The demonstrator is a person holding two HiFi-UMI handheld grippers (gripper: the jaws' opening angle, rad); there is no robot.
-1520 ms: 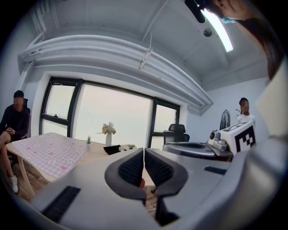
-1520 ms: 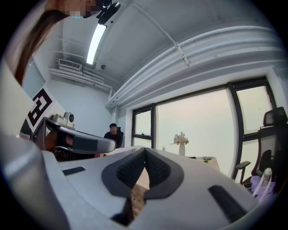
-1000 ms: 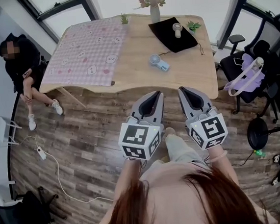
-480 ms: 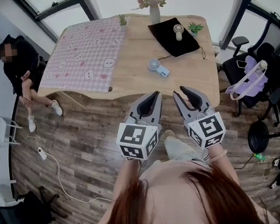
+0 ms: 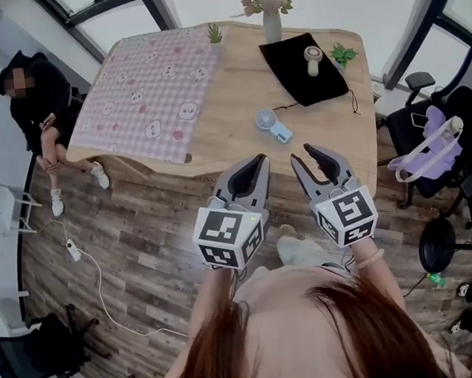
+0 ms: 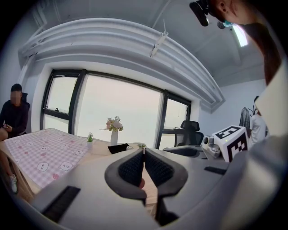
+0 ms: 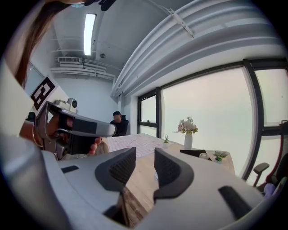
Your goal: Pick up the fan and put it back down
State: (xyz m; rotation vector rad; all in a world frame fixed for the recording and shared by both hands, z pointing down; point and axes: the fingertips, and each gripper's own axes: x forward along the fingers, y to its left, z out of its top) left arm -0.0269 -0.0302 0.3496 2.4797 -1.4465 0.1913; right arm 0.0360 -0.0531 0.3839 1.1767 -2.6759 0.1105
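Your main risk is knocking the fan (image 5: pixel 273 125) instead of gripping it. It lies flat on the bare wood of the table (image 5: pixel 236 101), so jaws that come in too narrow or too low will likely shove it along the top. A thin cord runs from the black cloth (image 5: pixel 290 62) toward the fan and could snag as you lift. You could also drift onto the small white thing on that cloth, which looks much like a fan.

Your right claw (image 5: pixel 303 152) has its jaws part open and opening, with nothing between them. Your left claw (image 5: pixel 260 158) has its jaws pressed together, empty.

The fan sits at upper centre of the head view. It is above and between the two claw tips, apart from both, and nearer the table's near edge than its far one.
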